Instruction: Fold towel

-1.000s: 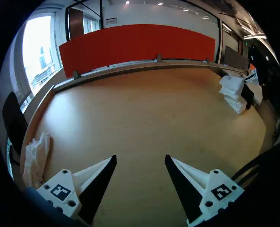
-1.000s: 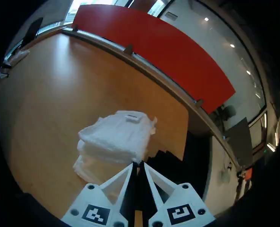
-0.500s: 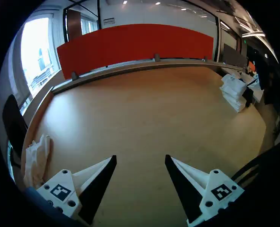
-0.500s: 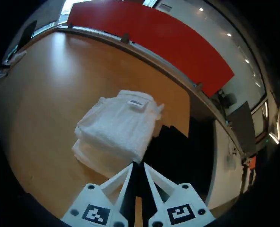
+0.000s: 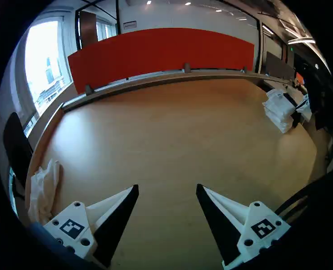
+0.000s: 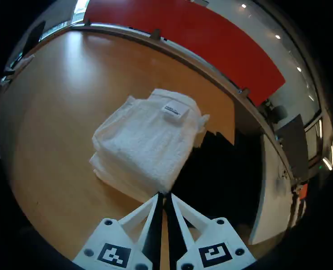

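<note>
Folded towel stack [image 6: 144, 144] lies lengthwise away from the closed right gripper [image 6: 165, 195], apparently ungripped; left gripper [image 5: 166, 186] gapes open

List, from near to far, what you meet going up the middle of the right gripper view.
right tongs → stack of folded white towels → table's far edge → red partition

Towels [image 6: 144, 139] on table [image 6: 54, 112] — rt edge, prob.

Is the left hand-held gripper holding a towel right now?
No, the left hand-held gripper is open, with only tabletop seen between its fingers.
</note>
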